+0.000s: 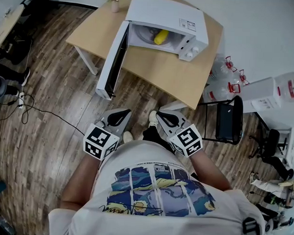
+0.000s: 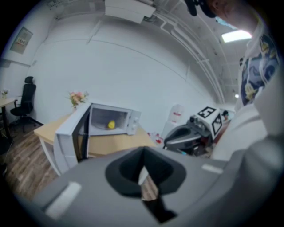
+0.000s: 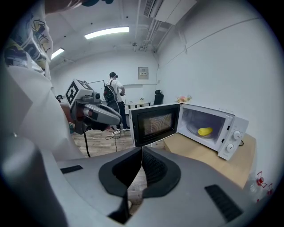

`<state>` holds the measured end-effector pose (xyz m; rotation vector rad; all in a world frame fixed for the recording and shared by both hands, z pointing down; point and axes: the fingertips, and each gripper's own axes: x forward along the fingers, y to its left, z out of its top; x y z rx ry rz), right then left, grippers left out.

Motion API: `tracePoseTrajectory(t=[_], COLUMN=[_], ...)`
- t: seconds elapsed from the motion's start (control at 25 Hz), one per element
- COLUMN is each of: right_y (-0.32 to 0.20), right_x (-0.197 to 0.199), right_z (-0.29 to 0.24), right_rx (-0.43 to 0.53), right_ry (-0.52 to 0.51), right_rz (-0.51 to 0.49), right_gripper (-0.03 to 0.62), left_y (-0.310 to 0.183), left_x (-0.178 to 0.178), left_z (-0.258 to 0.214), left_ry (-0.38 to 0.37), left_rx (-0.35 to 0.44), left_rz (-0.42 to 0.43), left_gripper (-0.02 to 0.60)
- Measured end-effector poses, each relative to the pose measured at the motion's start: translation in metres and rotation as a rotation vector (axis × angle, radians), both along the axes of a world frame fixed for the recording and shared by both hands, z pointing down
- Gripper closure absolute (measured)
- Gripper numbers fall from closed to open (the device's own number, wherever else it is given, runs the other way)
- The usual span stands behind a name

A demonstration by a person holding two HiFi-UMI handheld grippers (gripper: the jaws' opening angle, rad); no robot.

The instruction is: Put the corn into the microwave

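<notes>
One corn (image 1: pixel 161 36) lay on its side inside the one microwave (image 1: pixel 166 13), on the table (image 1: pixel 158 74) with its door (image 1: pixel 115 60) swung wide. The corn's long axis ran slantwise across the cavity, and I could not tell which end was the tip. There were two claws, the left gripper (image 1: pixel 121 112) and the right gripper (image 1: pixel 162 116). Both were close to the person's body, well apart from the table, each with its jaws pressed together on nothing.

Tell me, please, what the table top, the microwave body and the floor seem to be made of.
Table top: probably wood or laminate, matte light tan, even colour.
Microwave body: likely painted metal, smooth white sheen.
Floor: wood or wood-look planks, brown streaked grain, visible seams.
</notes>
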<state>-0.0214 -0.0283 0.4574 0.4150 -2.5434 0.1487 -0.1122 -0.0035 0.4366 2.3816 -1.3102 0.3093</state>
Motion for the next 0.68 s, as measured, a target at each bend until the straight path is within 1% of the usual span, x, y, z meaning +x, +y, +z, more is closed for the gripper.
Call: tracePoseTrajectory(t=[0.68], right_y=[-0.003], right_x=[-0.024], right_z=[0.004], right_rx=[-0.004], right_ry=[0.001], right_rz=[-0.052], right_gripper=[0.583], left_y=[0.013], left_x=[-0.019], left_z=[-0.003], left_ry=[-0.001], left_rx=[-0.005], left_rz=[-0.052], left_gripper=[0.572])
